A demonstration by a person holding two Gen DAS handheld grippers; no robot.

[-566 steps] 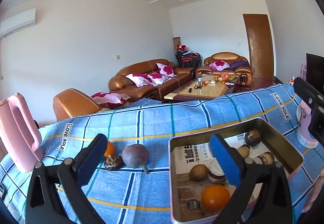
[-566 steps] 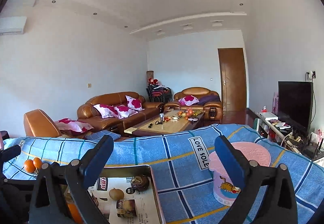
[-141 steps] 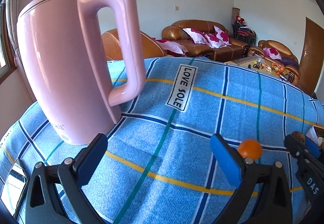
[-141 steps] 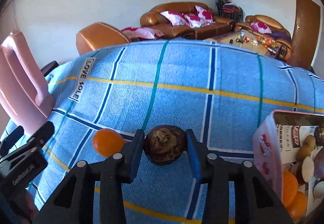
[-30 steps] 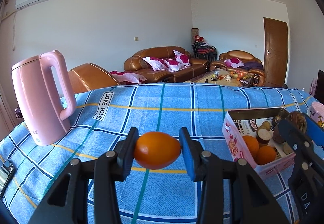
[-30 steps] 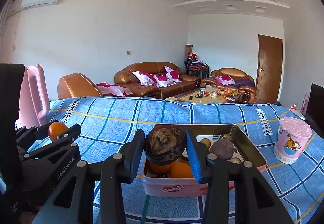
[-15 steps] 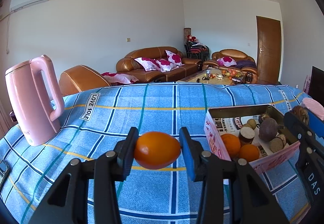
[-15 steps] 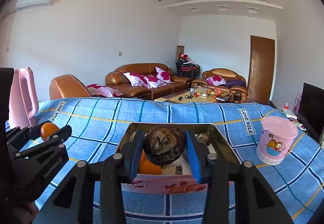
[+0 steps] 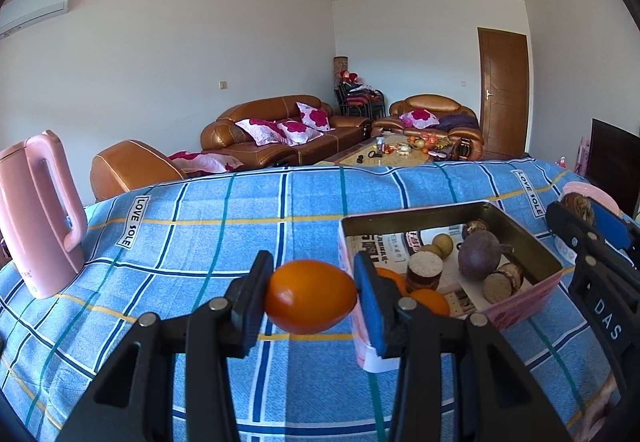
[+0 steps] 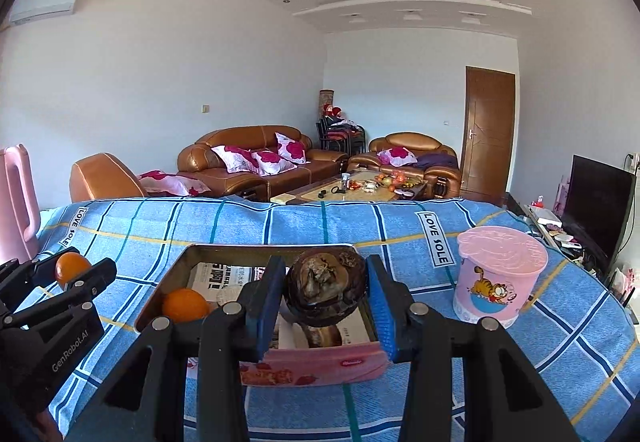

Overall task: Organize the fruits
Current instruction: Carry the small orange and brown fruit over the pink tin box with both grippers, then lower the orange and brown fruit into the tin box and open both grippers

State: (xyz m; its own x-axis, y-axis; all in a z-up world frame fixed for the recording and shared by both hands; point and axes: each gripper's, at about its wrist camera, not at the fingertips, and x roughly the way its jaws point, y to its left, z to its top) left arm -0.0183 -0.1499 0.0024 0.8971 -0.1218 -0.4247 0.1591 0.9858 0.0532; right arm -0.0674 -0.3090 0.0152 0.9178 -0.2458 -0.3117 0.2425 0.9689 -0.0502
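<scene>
The fingers (image 9: 364, 282) of the left gripper (image 9: 311, 296) are seen clamped on one orange (image 9: 310, 296), which is held clear of the blue checked cloth (image 9: 224, 226) covering the worktop, just beside the near left corner of the tin box (image 9: 520, 230). One dark, wrinkled fruit (image 10: 326, 288) is gripped between the fingers (image 10: 380, 298) of the right gripper (image 10: 326, 294) and is held over the near end of the same box, above its pink front wall. One box is counted on the worktop, lined with printed paper; in it, from the left wrist view, are shown two oranges (image 9: 430, 302), one purple round fruit (image 9: 478, 258), one small tan fruit (image 9: 442, 242), one dark fruit at the far end (image 9: 474, 228) and two or three cut brown pieces (image 9: 424, 270), the exact number of which cannot be told. One pink kettle (image 9: 36, 210) is stood upright at the left end of the worktop, and one pink lidded cup (image 10: 500, 278) at the right, near the box but apart from it. Both grippers are pointed slightly downward across the worktop, side by side, the left one showing at the left edge of the right wrist view with its orange held between its tips.
</scene>
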